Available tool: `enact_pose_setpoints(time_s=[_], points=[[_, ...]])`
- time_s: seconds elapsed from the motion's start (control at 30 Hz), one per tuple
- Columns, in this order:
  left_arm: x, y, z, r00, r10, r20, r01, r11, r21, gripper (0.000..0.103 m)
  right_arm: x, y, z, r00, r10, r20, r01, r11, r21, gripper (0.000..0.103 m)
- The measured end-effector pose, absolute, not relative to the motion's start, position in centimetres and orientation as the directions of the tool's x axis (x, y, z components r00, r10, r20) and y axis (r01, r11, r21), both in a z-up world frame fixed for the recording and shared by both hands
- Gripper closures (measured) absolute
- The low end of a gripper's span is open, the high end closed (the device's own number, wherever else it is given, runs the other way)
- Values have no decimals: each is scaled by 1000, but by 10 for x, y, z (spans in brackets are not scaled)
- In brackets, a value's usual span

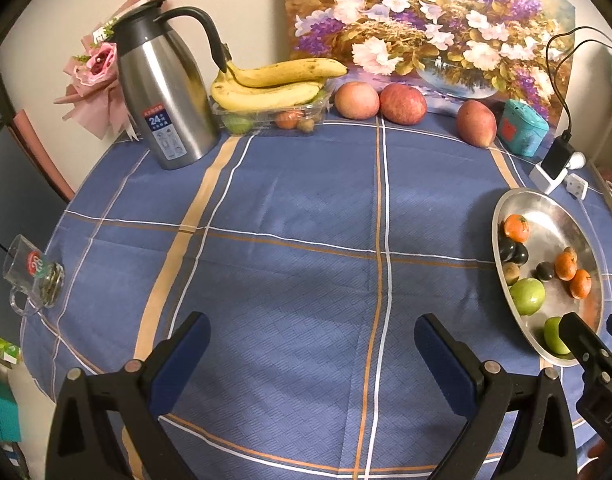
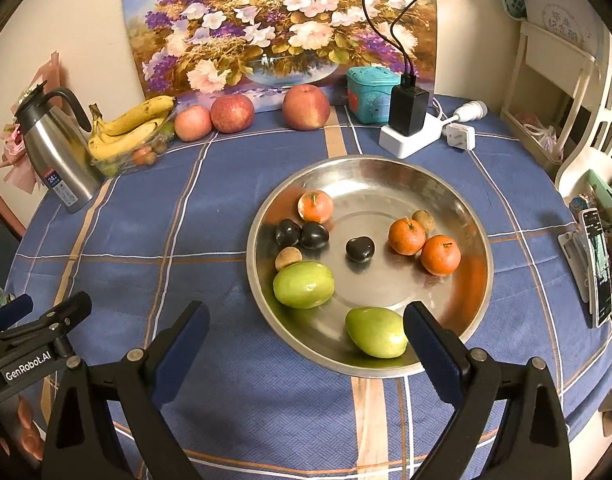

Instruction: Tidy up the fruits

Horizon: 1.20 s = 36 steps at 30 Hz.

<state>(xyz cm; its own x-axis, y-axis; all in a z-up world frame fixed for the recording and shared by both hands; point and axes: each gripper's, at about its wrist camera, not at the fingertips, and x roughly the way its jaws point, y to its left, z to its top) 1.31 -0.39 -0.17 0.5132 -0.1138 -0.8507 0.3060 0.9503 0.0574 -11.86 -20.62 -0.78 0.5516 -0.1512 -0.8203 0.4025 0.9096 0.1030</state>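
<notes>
The right tongs (image 2: 306,344) stand wide apart and empty at the near rim of the metal plate (image 2: 446,184), with a green fruit (image 2: 376,332) just inside the right finger, its long axis running left to right across the gap. The left tongs (image 1: 312,354), equally apart and empty, hover over bare tablecloth (image 1: 285,208) with the plate well off to their right, so the right hand is nearer. By my count the plate holds two green fruits, three oranges, three dark plums and two small brown fruits; three apples (image 2: 231,113) and a bunch of bananas (image 2: 125,128) wait at the far edge.
</notes>
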Motion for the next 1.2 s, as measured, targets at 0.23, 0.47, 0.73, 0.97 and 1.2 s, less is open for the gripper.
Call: enact_pose_setpoints(time_s=[0.23, 0.47, 0.73, 0.97, 1.2], points=[[13, -6, -2, 507, -122, -853, 315, 948, 52, 0, -118, -206, -8, 551, -151, -821, 402, 910, 103, 6], [13, -6, -4, 502, -123, -856, 317, 947, 49, 0, -118, -206, -8, 553, -149, -820, 401, 910, 105, 6], [12, -7, -4, 505, -118, -855, 318, 947, 57, 0, -119, -206, -10, 551, -147, -821, 401, 910, 107, 6], [12, -7, -5, 504, -114, -856, 312, 948, 58, 0, -118, -207, -9, 551, -145, -822, 402, 909, 108, 6], [13, -6, -7, 501, -106, -859, 303, 951, 59, 0, -119, -209, -10, 547, -146, -824, 415, 903, 115, 6]])
